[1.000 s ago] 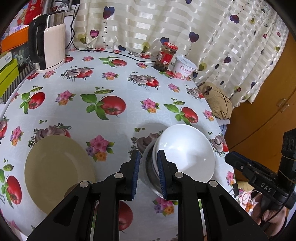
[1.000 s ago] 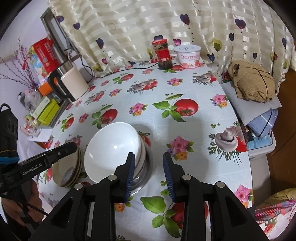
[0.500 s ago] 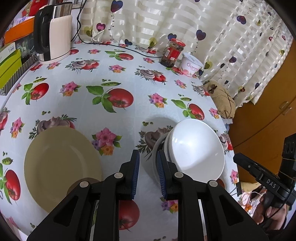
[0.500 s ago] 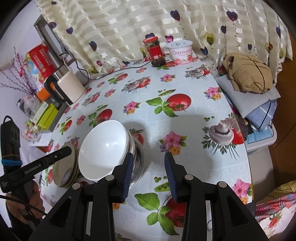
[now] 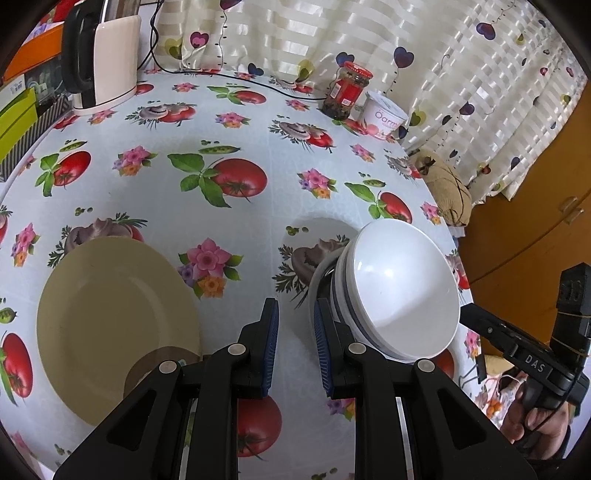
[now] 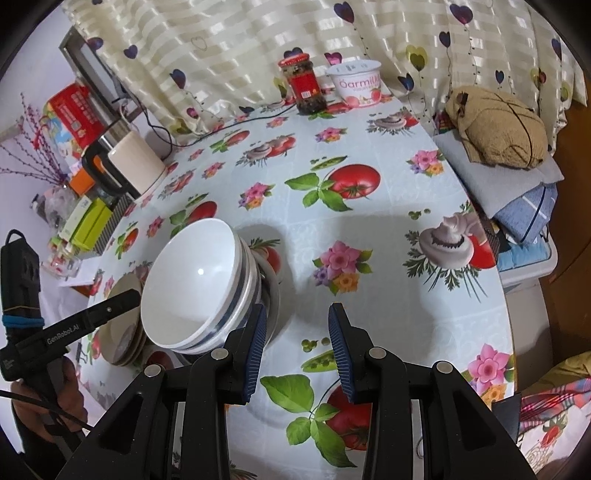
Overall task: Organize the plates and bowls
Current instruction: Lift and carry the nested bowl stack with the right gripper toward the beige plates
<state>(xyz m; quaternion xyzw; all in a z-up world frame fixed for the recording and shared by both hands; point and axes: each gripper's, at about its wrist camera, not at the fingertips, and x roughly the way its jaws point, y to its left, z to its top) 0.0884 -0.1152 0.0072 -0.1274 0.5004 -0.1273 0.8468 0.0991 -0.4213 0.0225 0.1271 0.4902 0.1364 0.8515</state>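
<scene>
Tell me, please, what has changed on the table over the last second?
Both grippers have drawn back slightly from the stacked white bowls, and the right gripper has opened a little wider. The left gripper stays open and empty. The bowls on their steel dish, and the beige plates, have not moved.

The right tool hangs above the flowered worktop with its blue-padded jaws apart and nothing between them. Just left of it sits a stack of white bowls, nested on a metal dish. Further left, the left tool reaches over a pile of beige plates. A red-lidded jar and a yogurt tub stand by the curtain.
</scene>
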